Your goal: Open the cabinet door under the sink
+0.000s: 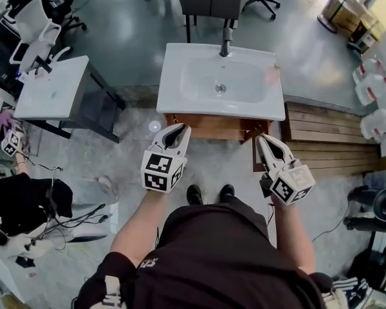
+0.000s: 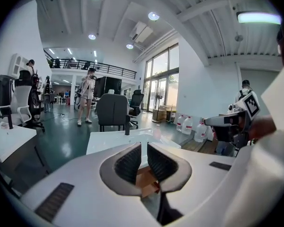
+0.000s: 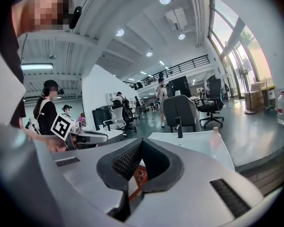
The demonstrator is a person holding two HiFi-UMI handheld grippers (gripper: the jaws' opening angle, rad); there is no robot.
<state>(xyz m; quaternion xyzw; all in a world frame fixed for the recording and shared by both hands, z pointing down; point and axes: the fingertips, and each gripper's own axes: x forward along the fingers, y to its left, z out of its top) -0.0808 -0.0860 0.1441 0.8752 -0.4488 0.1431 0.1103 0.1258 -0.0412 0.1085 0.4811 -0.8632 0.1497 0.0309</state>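
Left gripper (image 1: 177,131): jaws slightly parted, nothing held between them. Right gripper (image 1: 265,140): jaws closed, empty. The cabinet door (image 1: 209,127) is located at twelve o'clock from both, beneath the sink (image 1: 174,98), and is not gripped.

Risk: closed jaws could skid off the door edge. No handle can be discerned, and the front is largely hidden by the basin overhang.

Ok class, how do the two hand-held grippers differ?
The left hand-held gripper has its jaws slightly apart; the right hand-held gripper has them shut. The left is near the sink's left front corner, the right near its right front corner. Both are empty.
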